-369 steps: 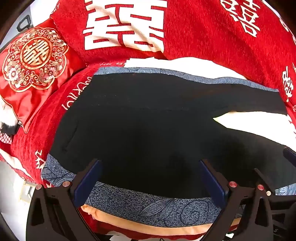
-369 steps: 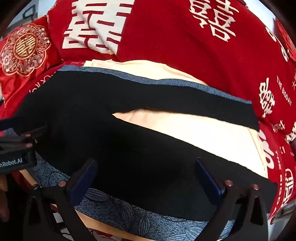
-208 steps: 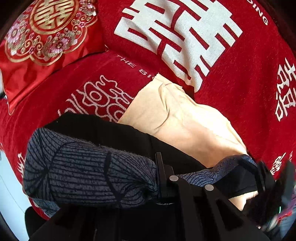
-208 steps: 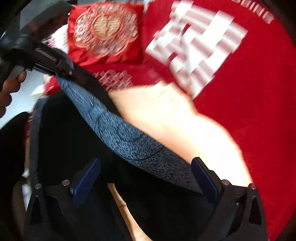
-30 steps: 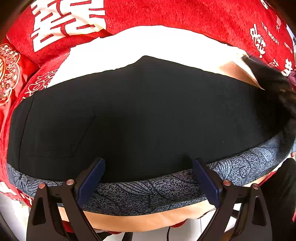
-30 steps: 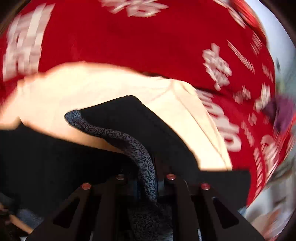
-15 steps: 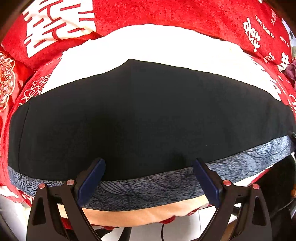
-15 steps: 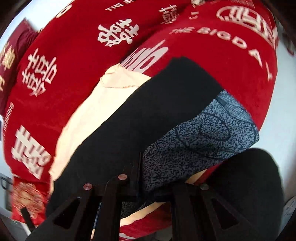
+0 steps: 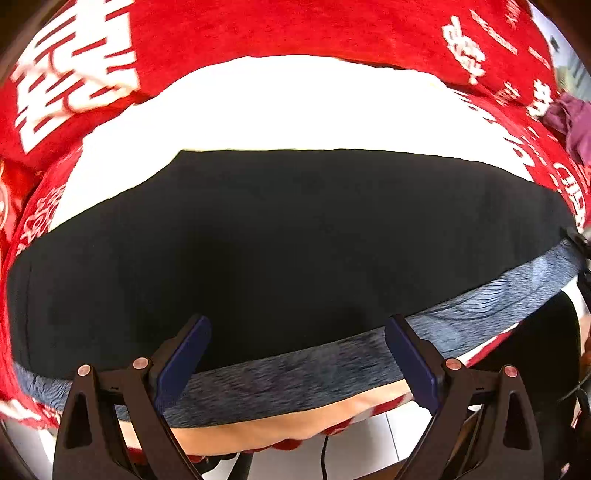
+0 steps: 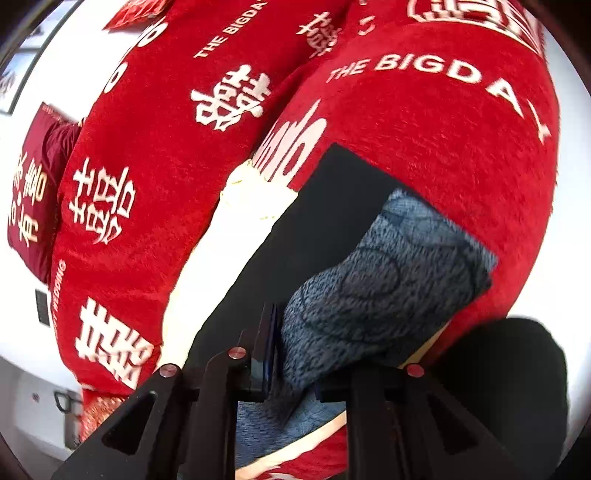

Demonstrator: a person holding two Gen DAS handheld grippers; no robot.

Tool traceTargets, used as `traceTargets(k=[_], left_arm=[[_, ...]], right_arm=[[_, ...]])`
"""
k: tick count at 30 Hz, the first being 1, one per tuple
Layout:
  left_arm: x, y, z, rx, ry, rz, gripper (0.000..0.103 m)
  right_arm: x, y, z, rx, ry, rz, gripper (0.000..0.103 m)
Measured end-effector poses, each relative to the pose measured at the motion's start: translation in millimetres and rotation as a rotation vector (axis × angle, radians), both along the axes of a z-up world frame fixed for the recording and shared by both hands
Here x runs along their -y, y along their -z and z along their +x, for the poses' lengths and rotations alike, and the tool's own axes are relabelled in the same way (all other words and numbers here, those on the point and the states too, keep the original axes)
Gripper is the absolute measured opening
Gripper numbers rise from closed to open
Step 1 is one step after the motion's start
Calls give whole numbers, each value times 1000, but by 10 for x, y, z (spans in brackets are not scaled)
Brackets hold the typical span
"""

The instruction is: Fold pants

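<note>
1. The pants (image 9: 288, 236) lie flat across a cream cloth (image 9: 295, 110) spread on the seat of a sofa draped in a red cover (image 9: 258, 29) printed with white characters.
2. From the left wrist camera they read as one broad black panel, wide from side to side, its far edge rising to a blunt corner towards the left and running nearly straight to the right.
3. Along the near edge runs a blue-grey patterned band (image 9: 295, 373) marked with fine dark lines; it follows the front of the seat and climbs towards the right.
4. Below the band a strip of the cream cloth shows, then the red cover's edge and pale floor.
5. The left gripper (image 9: 295, 354) hangs over this near edge with its jaws spread wide and nothing pinched between them; both blue pads stand apart above the band.
6. In the right wrist view the black cloth runs away as a narrowing strip, and the patterned band's end bulges up as a soft fold beside the gripper.
7. The right gripper (image 10: 295, 365) has its jaws only a little apart and opening, with the patterned fold between them; the left pad looks to stand just clear of the fabric, though the right one is hidden behind the fold.
8. A purple cloth (image 9: 572, 122) lies on the cover at the far right.
</note>
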State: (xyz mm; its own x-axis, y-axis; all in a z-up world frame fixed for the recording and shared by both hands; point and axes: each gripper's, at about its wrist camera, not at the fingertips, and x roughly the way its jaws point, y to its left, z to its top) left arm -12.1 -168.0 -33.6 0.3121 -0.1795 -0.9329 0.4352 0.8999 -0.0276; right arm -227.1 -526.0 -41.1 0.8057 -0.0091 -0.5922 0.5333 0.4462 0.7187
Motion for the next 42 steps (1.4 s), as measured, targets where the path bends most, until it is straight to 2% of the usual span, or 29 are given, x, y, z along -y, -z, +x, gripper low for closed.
traceTargets(k=[4, 5, 6, 8, 9, 10, 11, 12, 15, 17, 19, 21, 23, 26, 28, 29, 31, 34, 36, 38, 40, 42], left_arm=[[350, -92, -65, 10, 79, -8, 95], [437, -113, -85, 13, 103, -11, 95], [570, -134, -114, 16, 137, -13, 95], [746, -137, -131, 15, 177, -15, 95], [822, -98, -139, 10, 194, -7, 95], [877, -61, -122, 1, 193, 4, 95], [904, -8, -102, -13, 185, 15, 95], [903, 53, -78, -38, 169, 22, 95], [812, 105, -55, -67, 133, 7, 95], [736, 25, -69, -33, 123, 7, 95], [665, -59, -78, 5, 117, 4, 95], [582, -126, -68, 30, 104, 2, 95], [514, -159, -38, 38, 79, 7, 95], [440, -131, 10, 30, 56, -2, 95], [430, -102, 21, 33, 55, 9, 95], [411, -80, 23, 32, 52, 8, 95], [378, -31, 47, 16, 26, 1, 95], [232, 32, 94, 3, -27, 14, 95], [133, 59, 113, -5, -54, 14, 95], [31, 97, 119, -14, -75, 23, 95], [-65, 171, 134, -30, -99, 39, 95], [-201, 248, 163, -52, -127, 33, 95]], right_arm=[[-33, -165, 30, -58, -65, -130, 13], [-51, -256, 50, -112, -69, -214, 13], [-40, -279, 51, -151, -65, -256, 14], [73, -200, 37, -229, -28, -253, 14], [189, -92, 4, -302, 15, -215, 17], [262, -23, -24, -321, 29, -175, 28], [330, 27, -75, -300, 40, -122, 31], [361, 10, -125, -300, 53, -113, 32], [266, -249, -171, -328, 62, -257, 36], [143, -439, -193, -323, 85, -349, 51], [-116, -663, -143, -281, 57, -474, 83], [-477, -819, 44, -274, -57, -631, 86], [-827, -917, 207, -344, -97, -810, 86], [-1119, -975, 282, -241, -173, -864, 86], [-1318, -982, 387, -243, -234, -925, 86], [-1385, -983, 422, -228, -258, -928, 86], [-1487, -891, 508, -180, -366, -849, 86], [-1638, -563, 748, -211, -550, -723, 86], [-1682, -368, 807, -218, -618, -632, 86], [-1663, -251, 810, -231, -659, -570, 86], [-1535, -121, 848, -299, -659, -525, 86], [-1315, -92, 785, -272, -616, -417, 86]])
